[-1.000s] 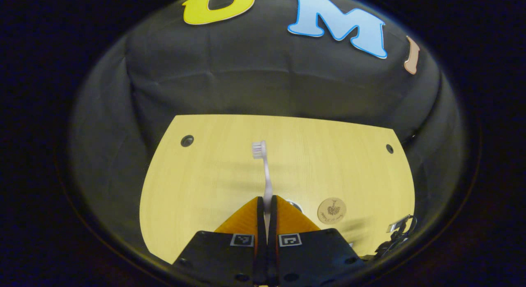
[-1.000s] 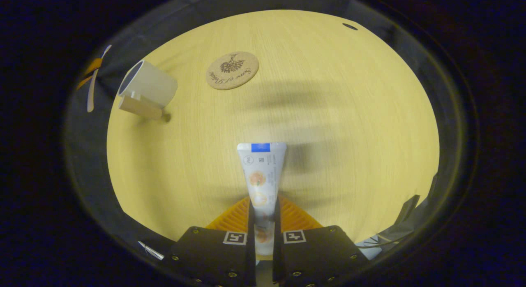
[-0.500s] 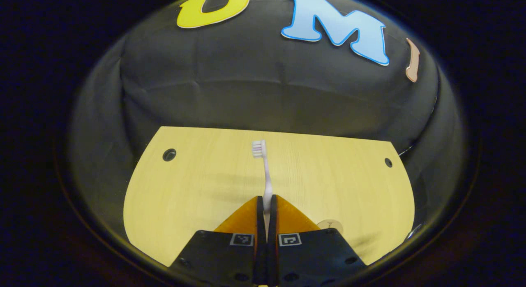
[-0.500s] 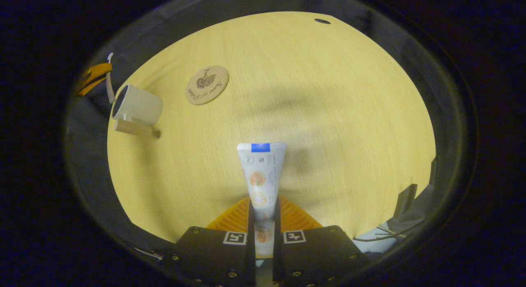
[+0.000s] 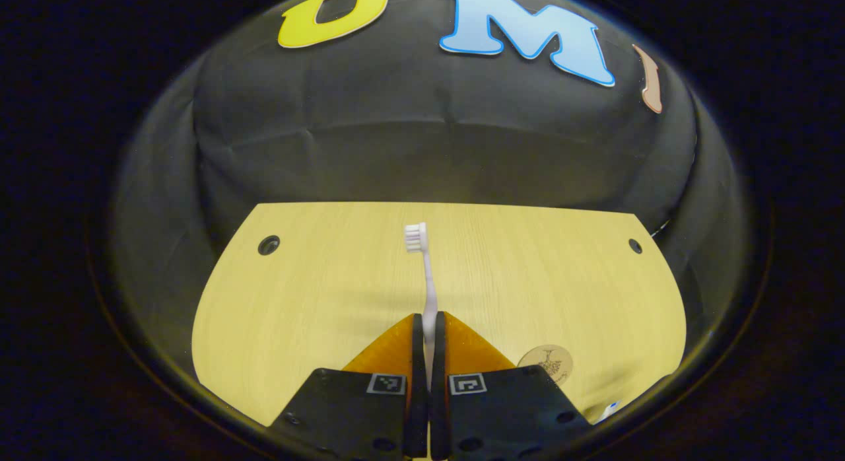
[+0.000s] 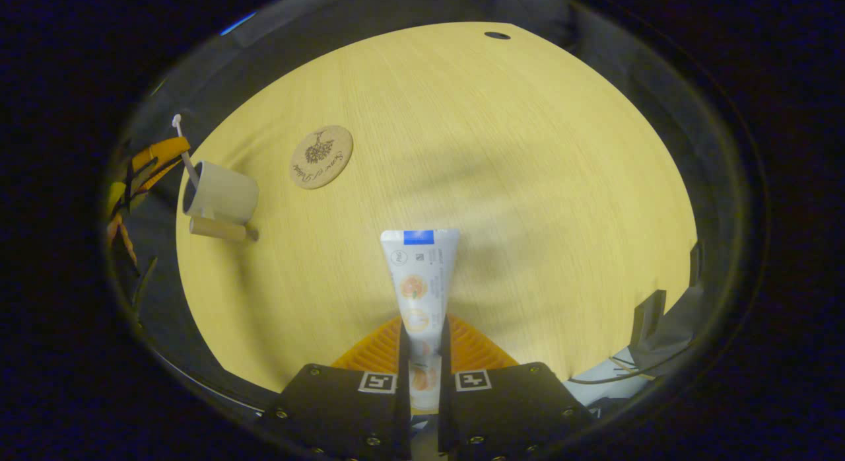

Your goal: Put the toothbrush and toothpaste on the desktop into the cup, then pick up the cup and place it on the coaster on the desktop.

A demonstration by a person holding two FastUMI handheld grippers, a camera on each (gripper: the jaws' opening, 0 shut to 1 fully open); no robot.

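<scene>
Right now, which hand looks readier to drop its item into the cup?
Probably the left: its gripper holds the toothbrush right at the cup rim. The right gripper holds the toothpaste farther away.

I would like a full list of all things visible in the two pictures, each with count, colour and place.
toothbrush: one, white, held up over the desktop between the left gripper's fingers.
toothpaste: one tube, white with a blue band, held between the right gripper's fingers.
cup: one, white, with a pale handle, near the desktop's edge, at left in the right gripper view.
coaster: one, round, tan, flat on the desktop beside the cup.
desktop: one, light wood.
left gripper: shut on the toothbrush.
right gripper: shut on the toothpaste.
</scene>
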